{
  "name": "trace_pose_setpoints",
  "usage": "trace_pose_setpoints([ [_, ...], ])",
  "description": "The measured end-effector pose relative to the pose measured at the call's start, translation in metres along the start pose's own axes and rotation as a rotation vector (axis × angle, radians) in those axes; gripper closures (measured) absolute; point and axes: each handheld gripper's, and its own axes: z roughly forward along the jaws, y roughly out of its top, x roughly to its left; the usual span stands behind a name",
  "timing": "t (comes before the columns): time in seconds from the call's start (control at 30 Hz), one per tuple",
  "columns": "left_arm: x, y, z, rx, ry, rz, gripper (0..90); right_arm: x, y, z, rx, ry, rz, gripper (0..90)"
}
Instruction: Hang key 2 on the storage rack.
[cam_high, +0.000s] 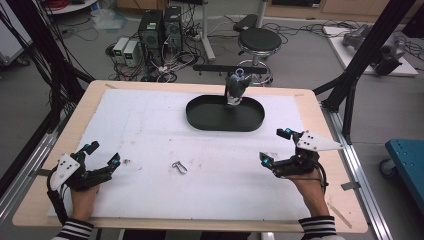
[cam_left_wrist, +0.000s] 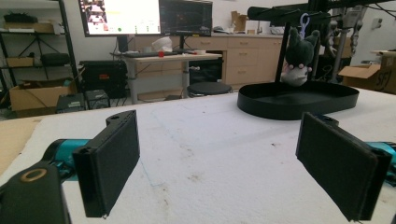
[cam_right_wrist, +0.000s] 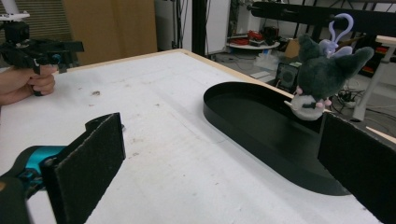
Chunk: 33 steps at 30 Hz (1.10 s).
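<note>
Nearest in the high view are my two striped sleeves at the near edge of the desk (cam_high: 40, 150), each hand wrapped around a gripper. At the near left, my left gripper (cam_high: 103, 159) rests low over the white mat (cam_high: 150, 125) with its fingers spread and nothing between them. At the near right, my right gripper (cam_high: 276, 146) carries its grey plate on top, and its fingers are also spread and empty. Between the two, on the mat, lies a small metal clip (cam_high: 179, 167), well apart from both grippers. Far across the desk sits a black oval tray (cam_high: 200, 117). A dark plush toy (cam_high: 235, 89) hangs by a pale loop from a black bar (cam_high: 210, 68) over the tray's far rim.

From the left gripper view, my two black pads stand wide apart over the speckled mat, holding nothing. Past them, to the far right, I see the tray and the plush dangling above it. Beyond the desk are a stool (cam_left_wrist: 208, 88), cabinets and monitors.

From the right gripper view, my pads are again wide apart and empty. The tray lies just beyond them on the right, with the plush hanging over its far edge. At far left, my other hand grips the left gripper above the mat.
</note>
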Motion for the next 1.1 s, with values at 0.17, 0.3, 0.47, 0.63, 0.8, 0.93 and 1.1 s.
trace_pose_setpoints([
  [0.17, 0.000, 0.000, 0.000, 0.003, -0.001, 0.002, 13.9, -0.001, 0.000, -0.002, 0.007, -0.010, -0.002, 0.6],
  [0.3, 0.000, 0.000, 0.000, 0.003, -0.001, 0.000, 14.0, -0.002, 0.001, -0.002, 0.012, -0.006, -0.005, 0.6],
  [0.47, 0.000, 0.000, 0.000, 0.002, -0.001, 0.001, 14.0, 0.001, 0.011, -0.002, 0.027, 0.010, -0.025, 0.6],
  [0.63, 0.000, 0.000, 0.000, -0.002, 0.000, -0.004, 13.9, 0.006, 0.030, 0.002, 0.064, 0.041, -0.065, 0.6],
  [0.8, 0.000, 0.000, 0.000, 0.003, 0.000, 0.001, 14.0, 0.017, 0.053, 0.011, 0.086, 0.069, -0.119, 0.6],
  [0.93, 0.000, 0.000, 0.000, 0.003, -0.001, -0.001, 13.9, 0.026, 0.068, 0.018, 0.107, 0.089, -0.146, 0.7],
  [1.1, 0.000, 0.000, 0.000, 0.002, -0.002, 0.002, 13.9, 0.036, 0.086, 0.033, 0.135, 0.112, -0.190, 0.6],
])
